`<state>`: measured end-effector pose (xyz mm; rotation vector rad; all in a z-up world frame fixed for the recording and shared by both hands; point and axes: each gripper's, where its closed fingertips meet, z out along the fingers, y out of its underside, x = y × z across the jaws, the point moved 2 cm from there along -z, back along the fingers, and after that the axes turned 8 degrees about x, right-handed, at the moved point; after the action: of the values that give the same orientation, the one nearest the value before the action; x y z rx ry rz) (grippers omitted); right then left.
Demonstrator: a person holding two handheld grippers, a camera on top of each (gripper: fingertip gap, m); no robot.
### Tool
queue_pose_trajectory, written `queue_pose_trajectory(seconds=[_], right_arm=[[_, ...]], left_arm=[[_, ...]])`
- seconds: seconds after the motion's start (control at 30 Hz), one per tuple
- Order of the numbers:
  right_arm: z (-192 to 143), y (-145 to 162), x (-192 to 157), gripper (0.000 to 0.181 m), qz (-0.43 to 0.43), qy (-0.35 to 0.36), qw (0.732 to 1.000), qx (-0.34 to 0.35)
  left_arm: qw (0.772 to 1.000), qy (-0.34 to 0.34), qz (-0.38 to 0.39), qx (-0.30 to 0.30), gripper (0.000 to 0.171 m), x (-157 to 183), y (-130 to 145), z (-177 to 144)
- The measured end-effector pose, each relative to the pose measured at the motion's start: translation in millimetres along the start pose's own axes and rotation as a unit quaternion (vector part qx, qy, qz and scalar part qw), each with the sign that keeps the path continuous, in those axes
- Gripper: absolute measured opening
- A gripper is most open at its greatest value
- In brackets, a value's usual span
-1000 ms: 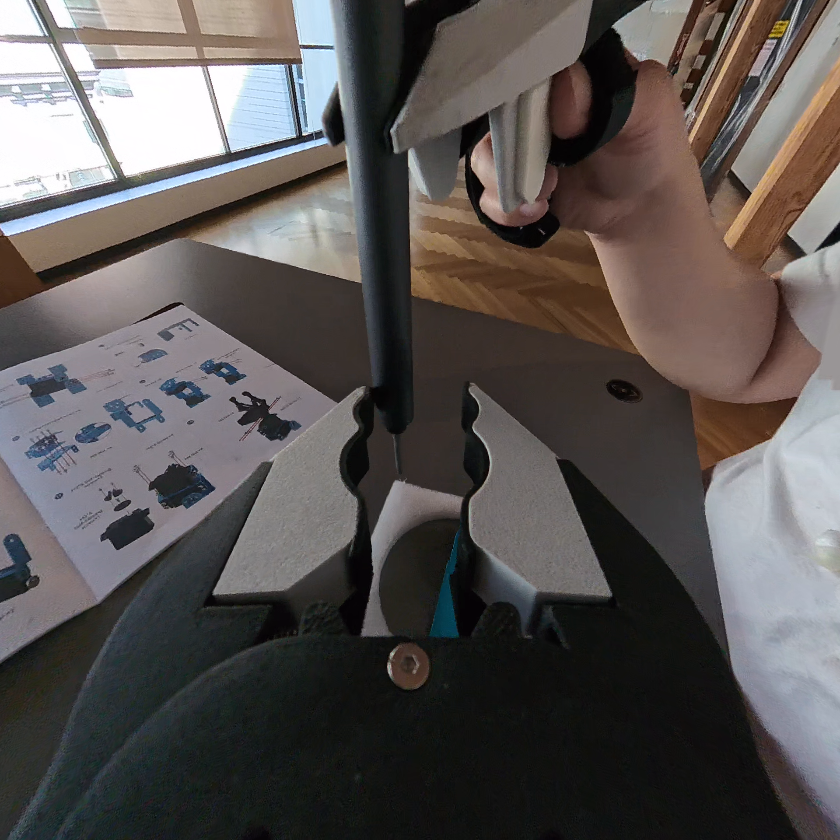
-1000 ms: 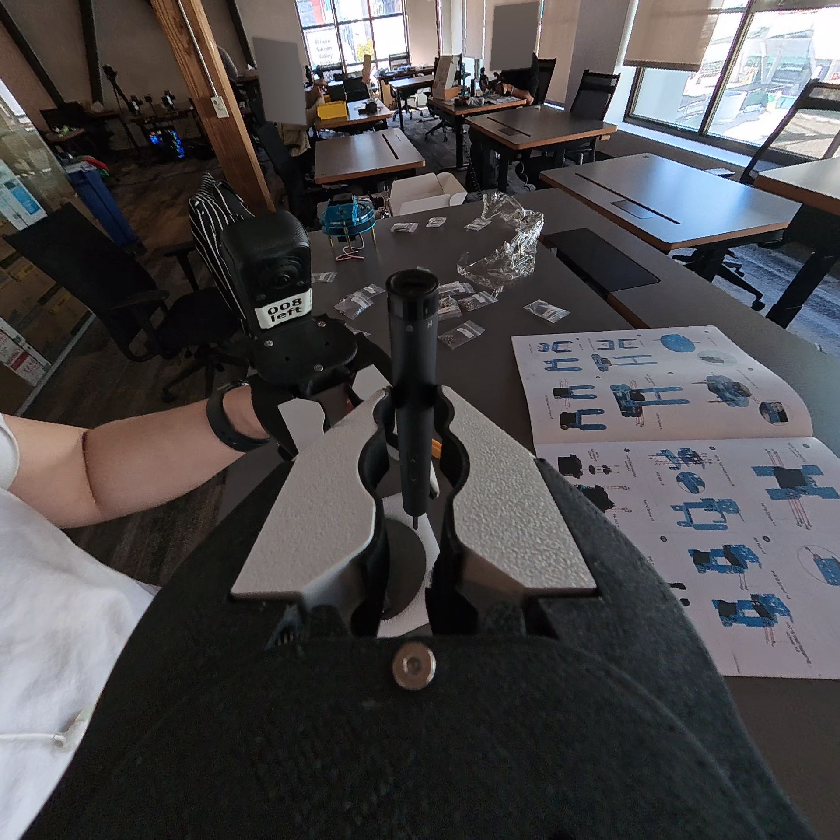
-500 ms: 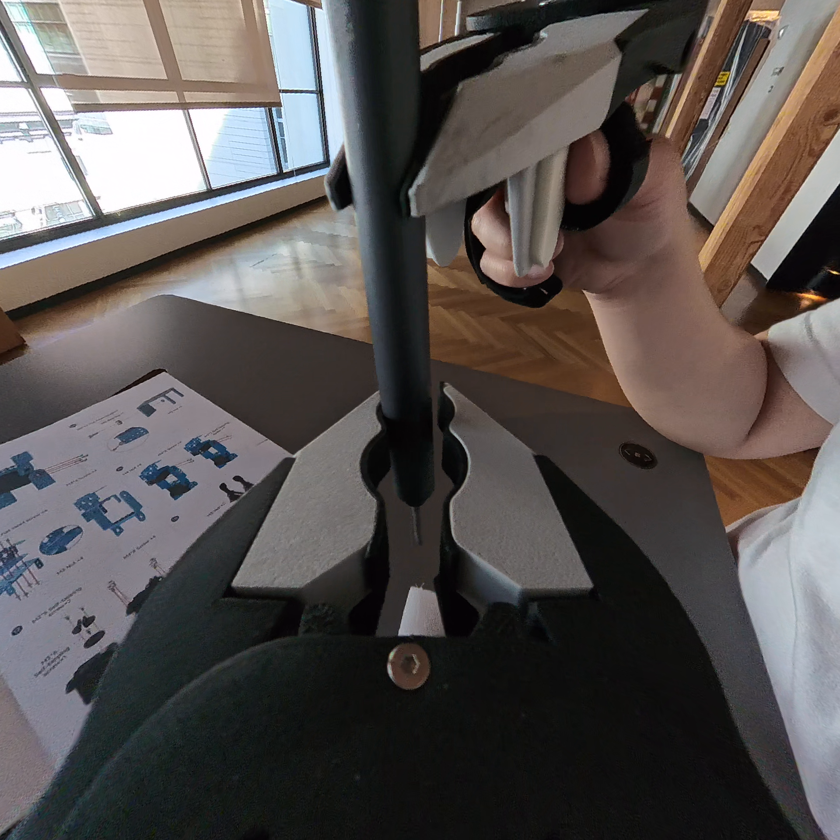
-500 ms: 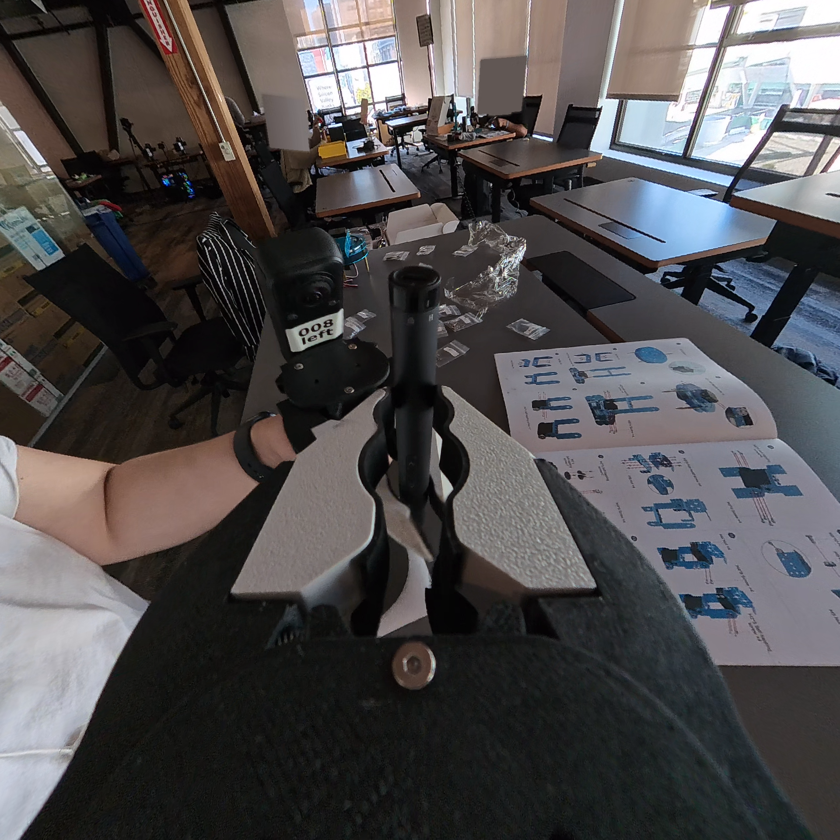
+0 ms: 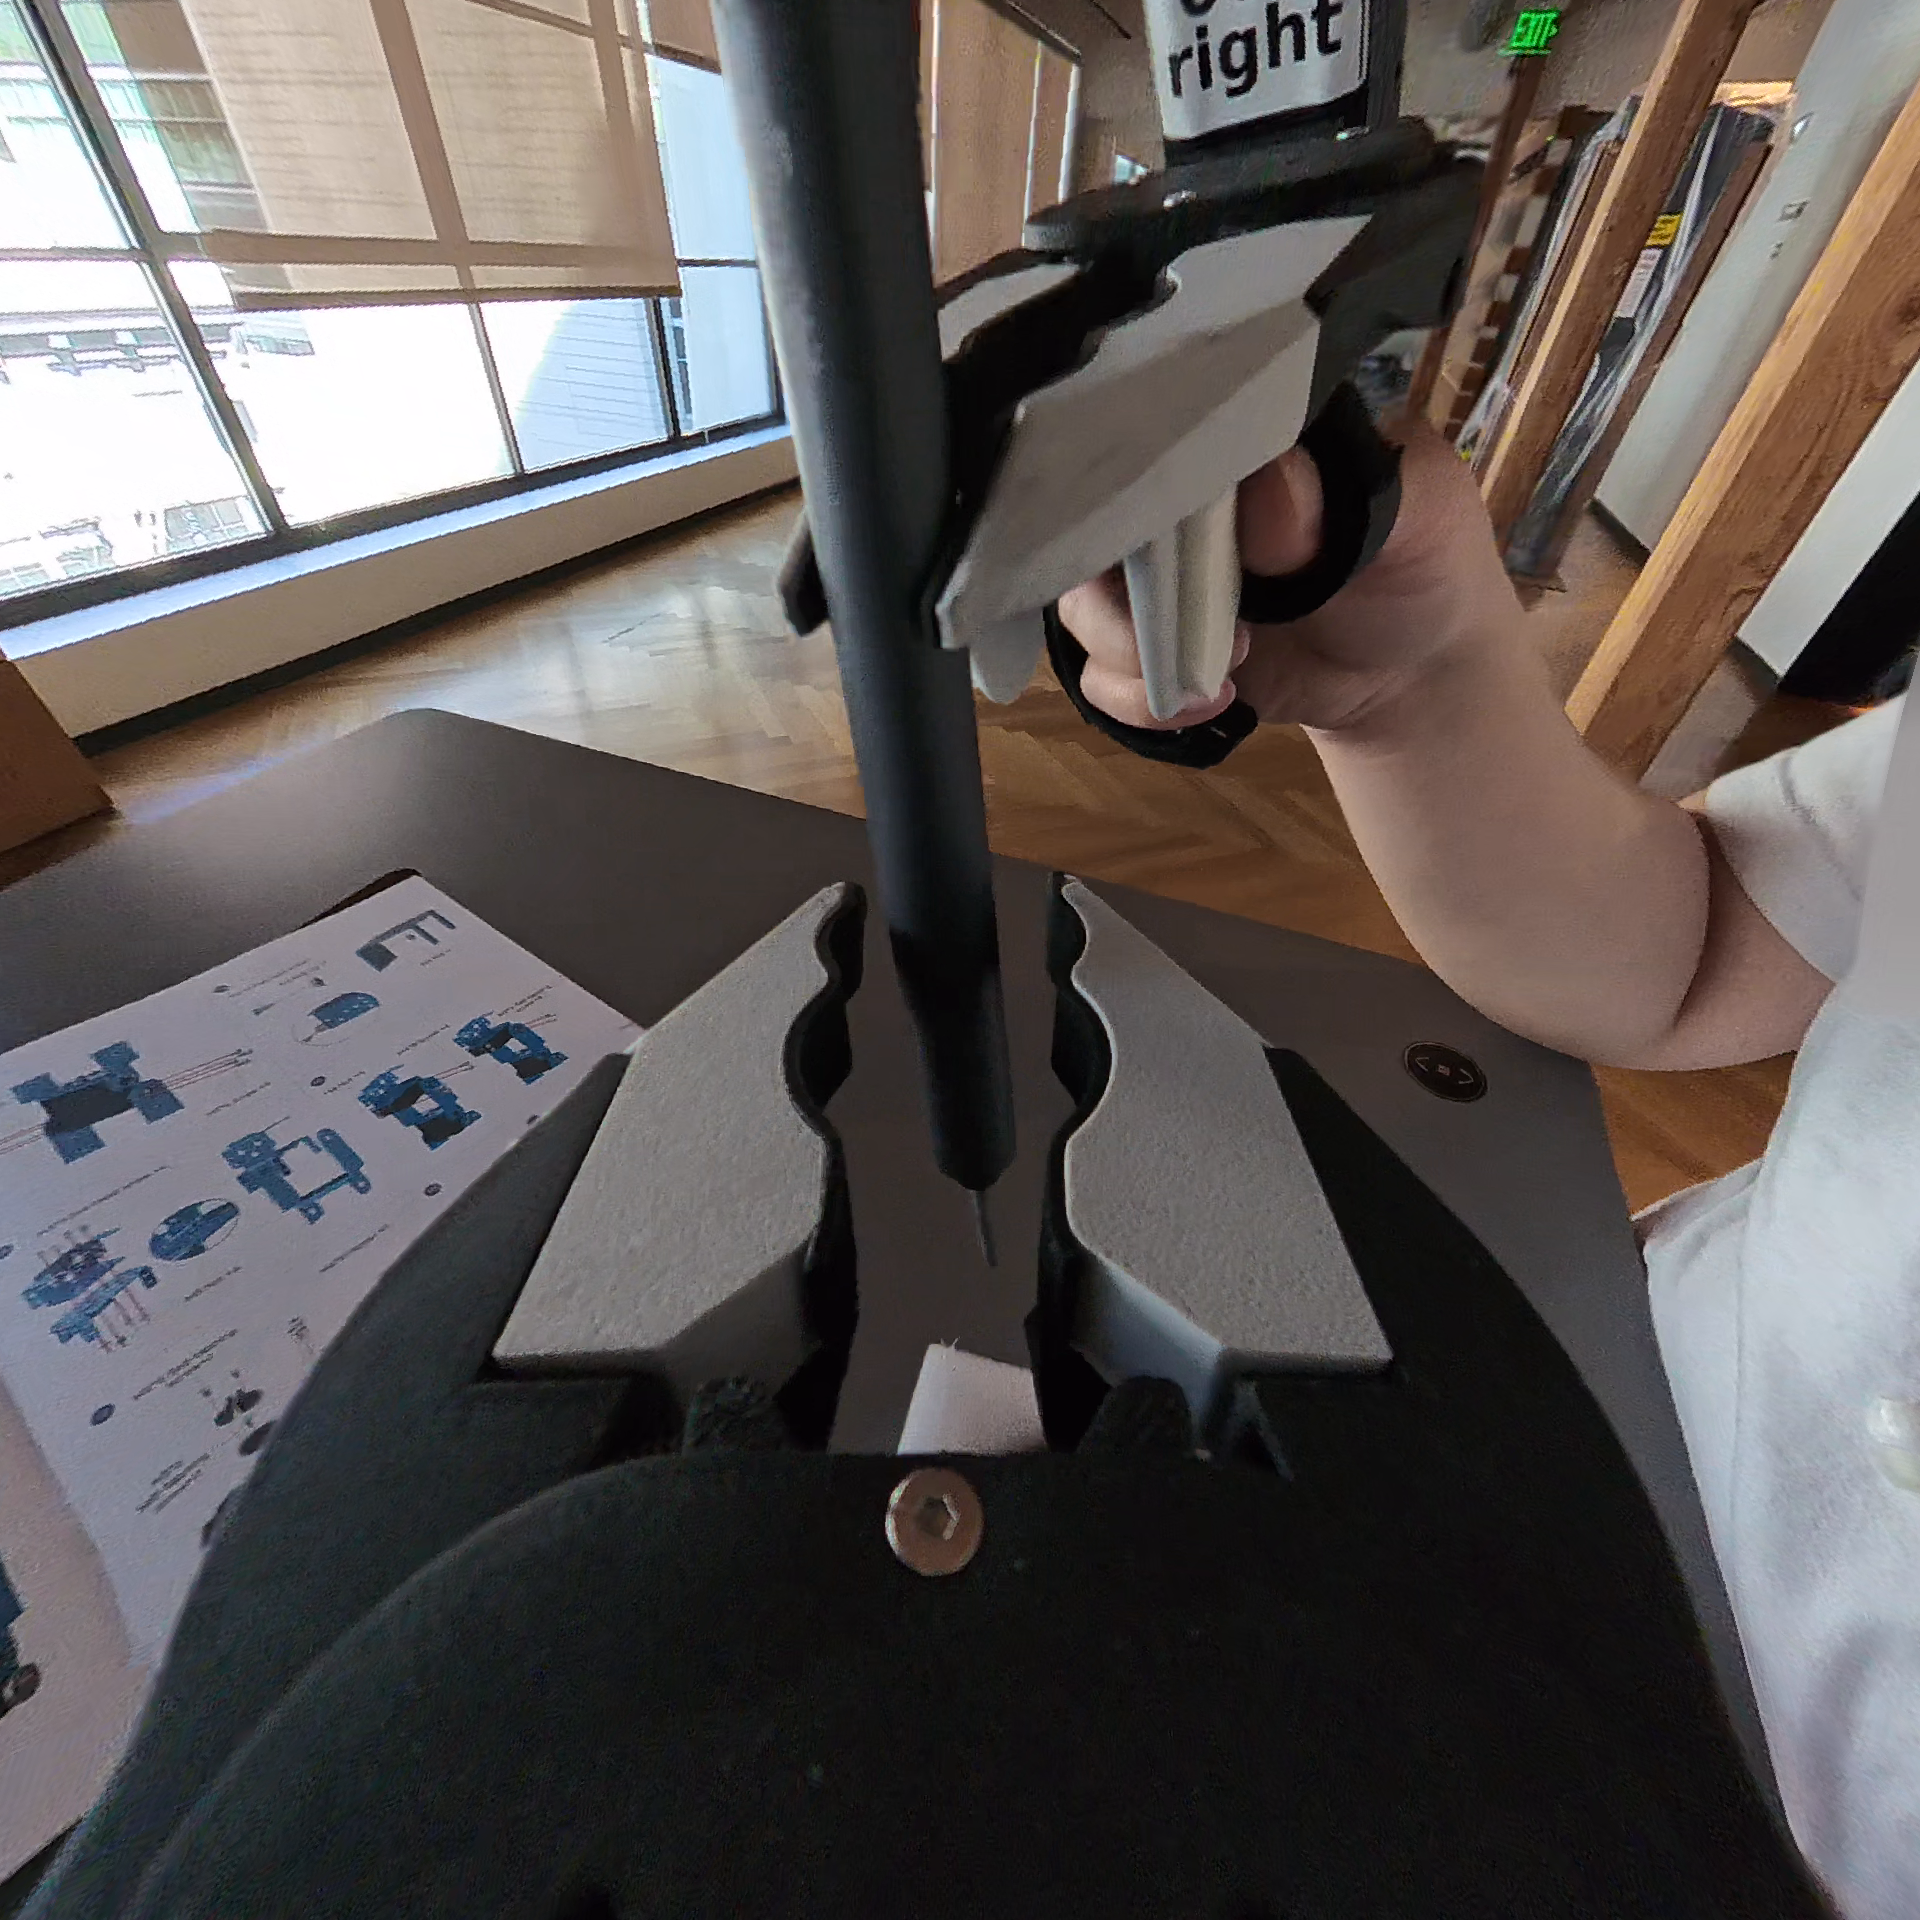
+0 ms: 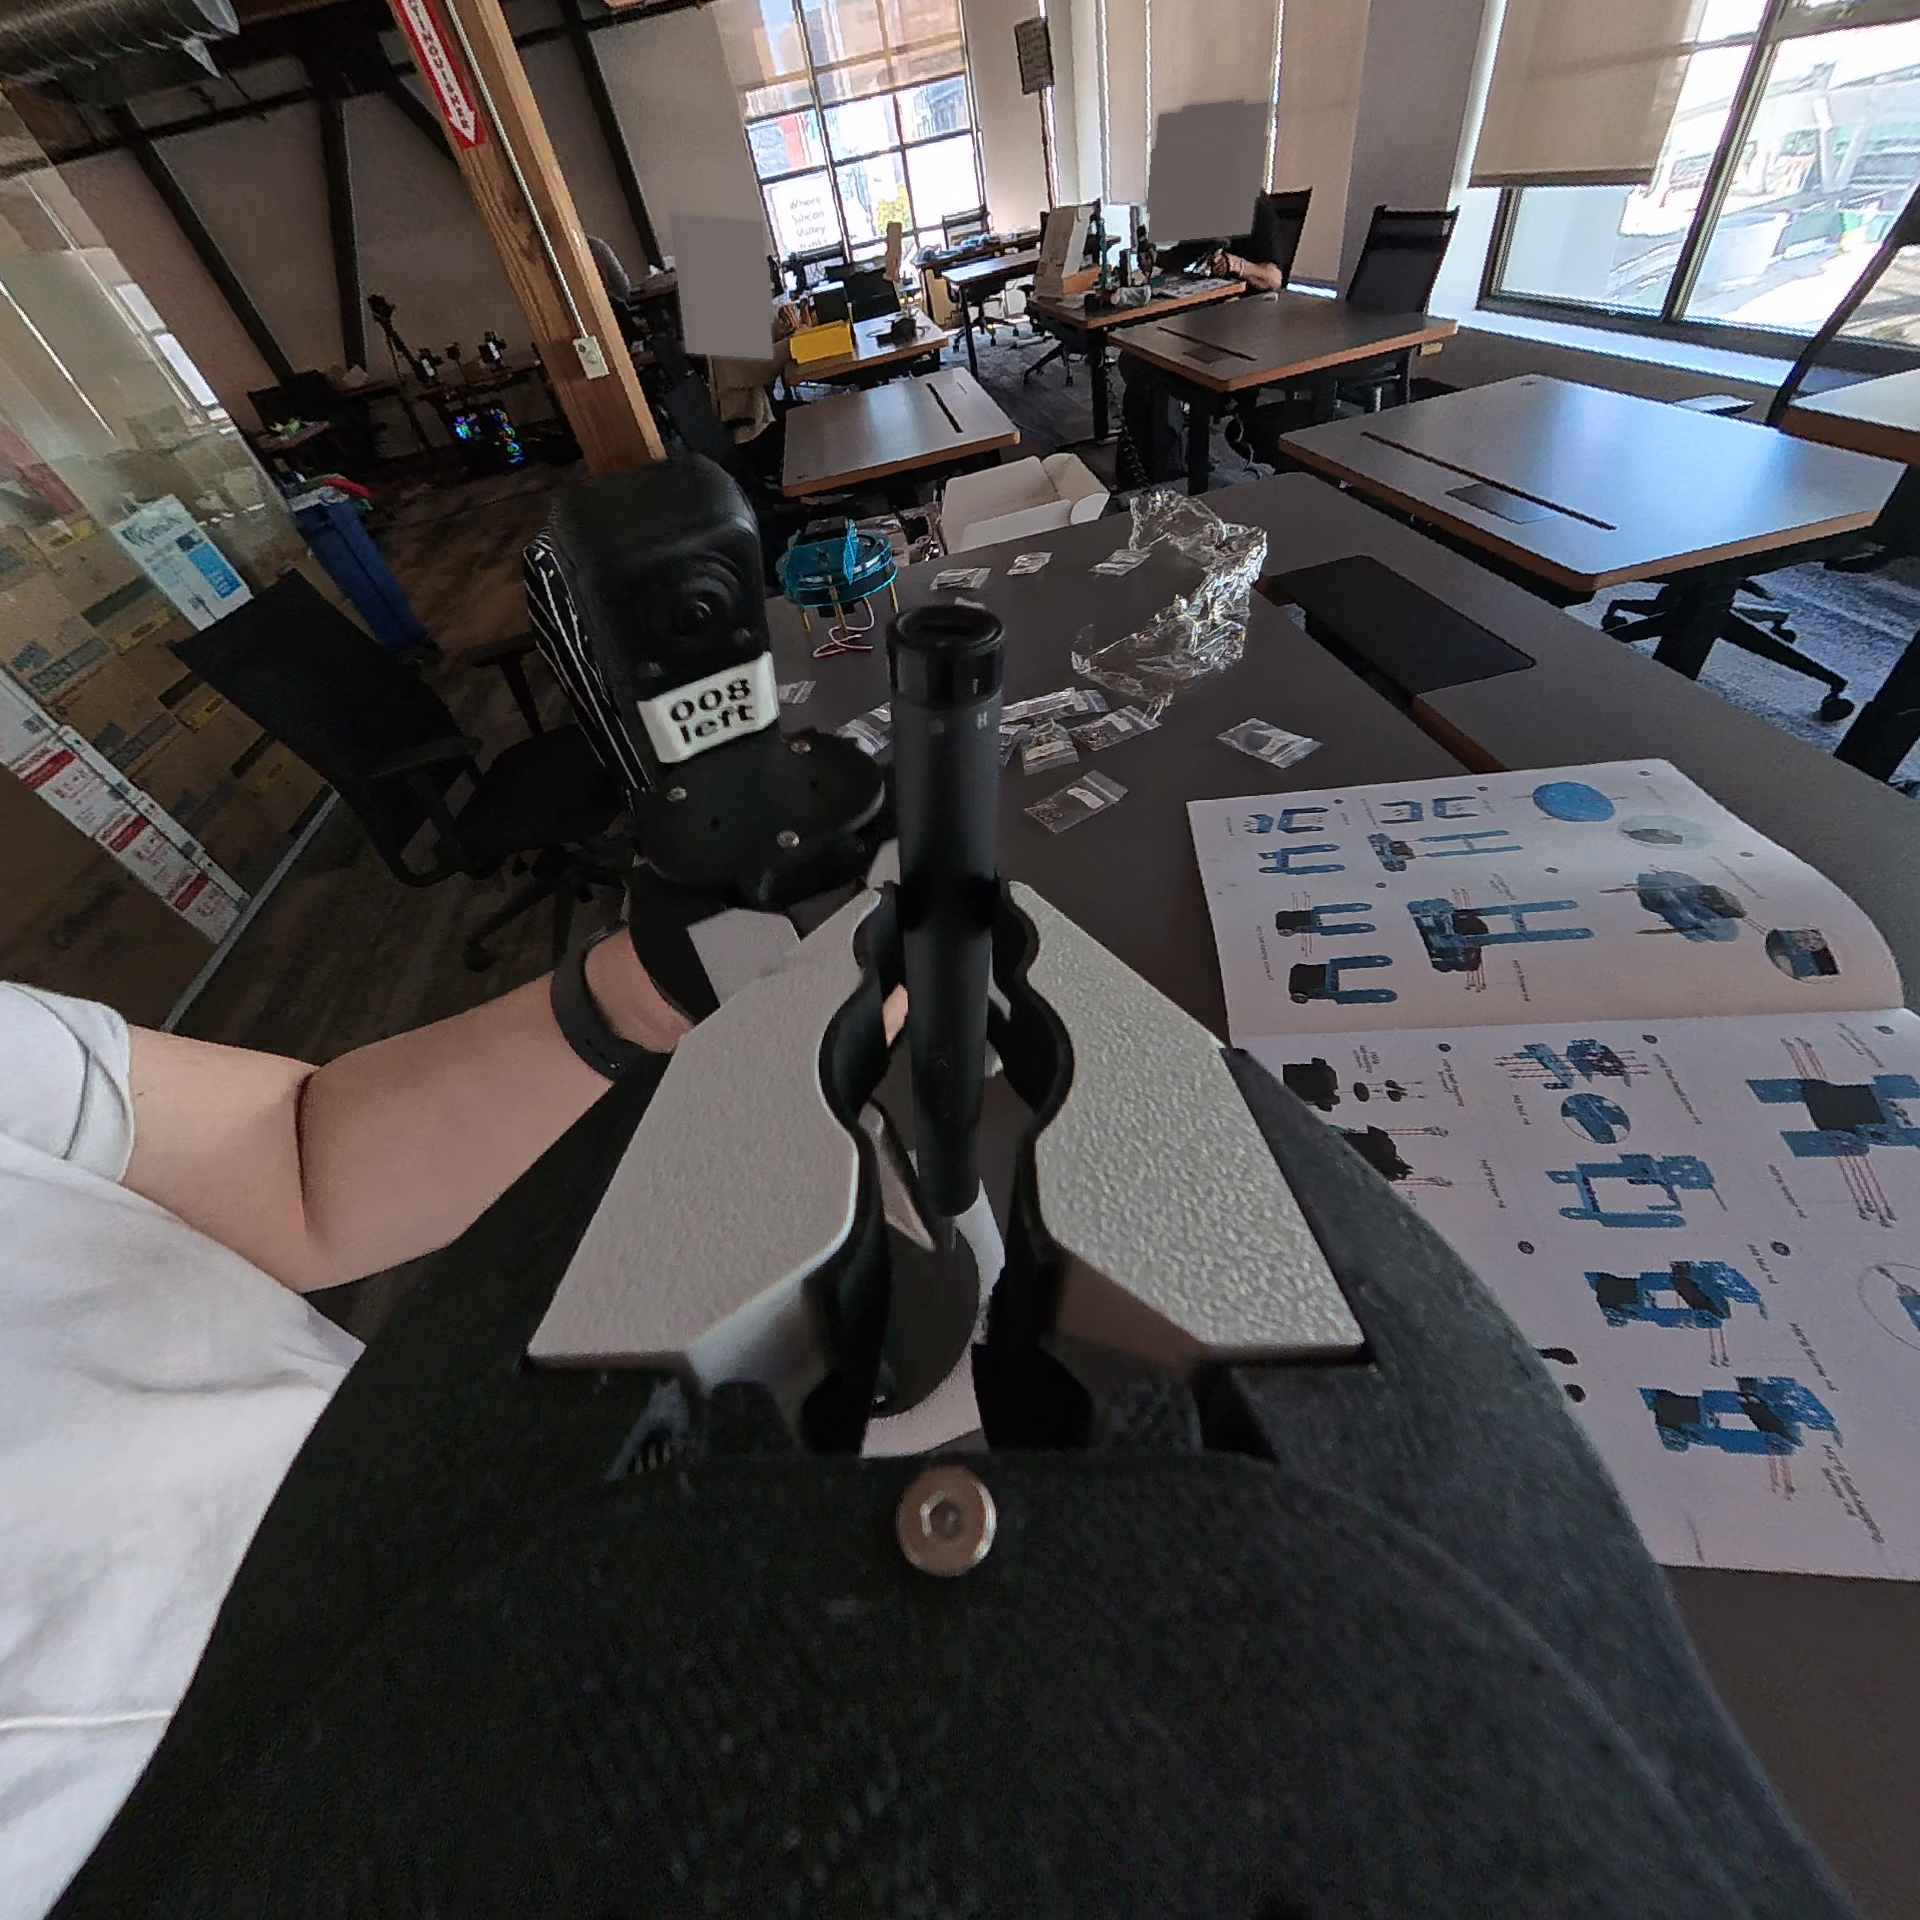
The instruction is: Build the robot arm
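Screwdriver (image 6: 943,935), a slim dark electric one, stands nearly upright in the right gripper (image 6: 943,914), whose grey fingers (image 6: 1143,1122) are pinched on its barrel about halfway down. Its thin bit (image 5: 983,1226) points down over the dark table (image 5: 582,831), in the gap of the left gripper (image 5: 951,904). That gripper's grey fingers (image 5: 707,1164) are spread to either side of the tool's lower end; they stand just beside it, and no contact shows. A white piece (image 5: 971,1403) shows low in the gap, below the bit; in the right wrist view it looks white with a dark round hollow (image 6: 935,1309), and I cannot tell whether anything grips it. An open instruction booklet (image 6: 1558,1091) with blue drawings lies flat on the table, to the right of the right gripper. Farther along the table lie small clear bags (image 6: 1075,800), a crumpled clear wrapper (image 6: 1174,613) and a small blue assembly (image 6: 836,571).
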<state>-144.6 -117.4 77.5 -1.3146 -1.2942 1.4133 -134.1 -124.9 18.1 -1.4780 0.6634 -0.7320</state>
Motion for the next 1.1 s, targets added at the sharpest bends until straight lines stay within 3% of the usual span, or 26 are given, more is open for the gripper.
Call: queue_pose_trajectory(seconds=[0.23,0.37,0.47,0.53,0.63,0.77,0.8,0.9,0.97,1.1], right_arm=[[7,0,-8,0.016,0.003,-0.012,1.000,0.003],[7,-4,-17,0.016,-0.009,-0.031,0.999,0.012],[4,-7,-37,0.019,-0.031,-0.122,0.992,0.033],[-1,-9,-47,0.035,-0.016,-0.190,0.980,0.059],[-7,-11,-51,0.034,0.005,-0.255,0.962,0.098],[-8,1,-63,0.027,0.009,-0.319,0.944,0.083],[-6,3,-61,0.017,0.006,-0.316,0.945,0.080],[-2,5,-57,0.016,0.023,-0.301,0.951,0.062],[4,6,-48,0.016,0.021,-0.255,0.965,0.054],[17,10,-30,0.016,0.018,-0.151,0.988,0.029]], left_arm=[[0.999,-0.036,0.027,0.001,0.018,1,-18,-19],[1.000,-0.029,0.005,0.008,0.017,6,-22,-23],[0.998,0.038,-0.026,0.030,0.016,25,-28,-30],[0.996,0.073,-0.045,0.037,0.016,35,-29,-33],[0.988,0.131,-0.072,0.044,0.016,50,-28,-34],[0.979,0.178,-0.099,0.032,0.016,60,-21,-31],[0.974,0.196,-0.107,0.030,0.016,63,-20,-31],[0.971,0.198,-0.129,0.036,0.016,61,-18,-30],[0.978,0.152,-0.133,0.044,0.018,49,-15,-32],[0.992,0.024,-0.121,0.040,0.038,29,-3,-45]])
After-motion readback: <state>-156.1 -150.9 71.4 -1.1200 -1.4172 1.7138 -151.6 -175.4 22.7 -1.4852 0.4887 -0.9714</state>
